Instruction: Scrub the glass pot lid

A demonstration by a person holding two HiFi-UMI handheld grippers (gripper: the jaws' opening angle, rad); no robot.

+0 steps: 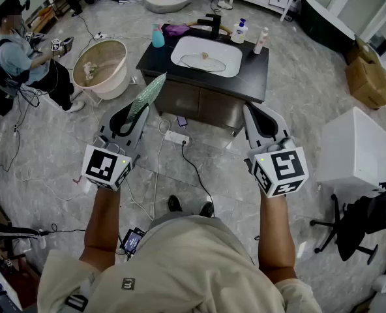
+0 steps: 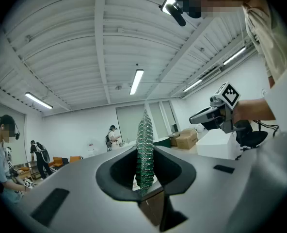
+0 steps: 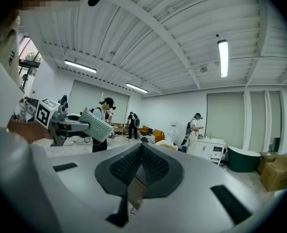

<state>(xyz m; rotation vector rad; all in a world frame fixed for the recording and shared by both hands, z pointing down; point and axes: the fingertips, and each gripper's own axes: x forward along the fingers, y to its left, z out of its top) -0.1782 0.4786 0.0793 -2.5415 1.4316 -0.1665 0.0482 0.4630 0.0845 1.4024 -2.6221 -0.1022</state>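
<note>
Head view: my left claw (image 1: pixel 136 115) pinches a green scrub pad (image 1: pixel 147 91). My right claw (image 1: pixel 258 115) is closed and empty. The glass lid (image 1: pixel 209 64) lies flat in the white sink (image 1: pixel 180 44) on the dark counter (image 1: pixel 255 77), well ahead of both claws.

Left gripper view: jaws clamped on the scrub pad (image 2: pixel 144 149), which stands edge-on and looks soft and floppy.

Right gripper view: jaws pressed together, nothing between them.

Lid, my guess: stiff, breakable, some weight, slick if wet. I'd hold it by the small knob (image 1: pixel 205 55) at its middle, or pin the rim, and scrub lightly.
</note>
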